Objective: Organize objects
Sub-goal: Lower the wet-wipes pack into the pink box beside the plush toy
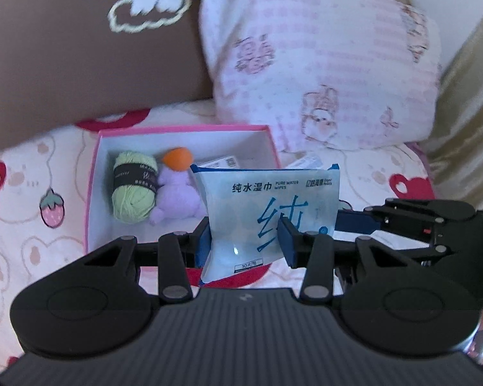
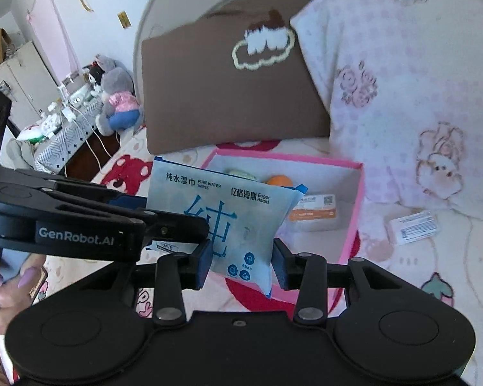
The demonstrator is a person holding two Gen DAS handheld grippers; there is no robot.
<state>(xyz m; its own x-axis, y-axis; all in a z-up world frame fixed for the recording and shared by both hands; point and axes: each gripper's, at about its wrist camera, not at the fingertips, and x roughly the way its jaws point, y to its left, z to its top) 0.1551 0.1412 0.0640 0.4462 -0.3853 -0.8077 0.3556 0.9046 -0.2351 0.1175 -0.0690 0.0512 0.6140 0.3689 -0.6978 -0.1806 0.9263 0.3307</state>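
A pale blue pack of wet wipes [image 1: 267, 199] hangs upright over the near edge of a pink box [image 1: 183, 128], held from both sides. My left gripper [image 1: 246, 241] is shut on the pack's lower part. In the right wrist view my right gripper [image 2: 241, 265] is shut on the same pack [image 2: 215, 206] at its bottom corner, and the left gripper [image 2: 151, 212] clamps its left edge. Inside the box lie a green yarn ball [image 1: 133, 189], a purple plush with an orange top [image 1: 177, 193] and a small white and orange carton [image 2: 315, 209].
The box sits on a bear-print bedsheet [image 1: 32, 167]. A brown cushion [image 1: 80, 64] and a pink patterned pillow [image 1: 322, 64] lean behind it. A small white packet [image 2: 413, 226] lies right of the box. Plush toys [image 2: 117, 99] and a cluttered side table [image 2: 64, 119] stand far left.
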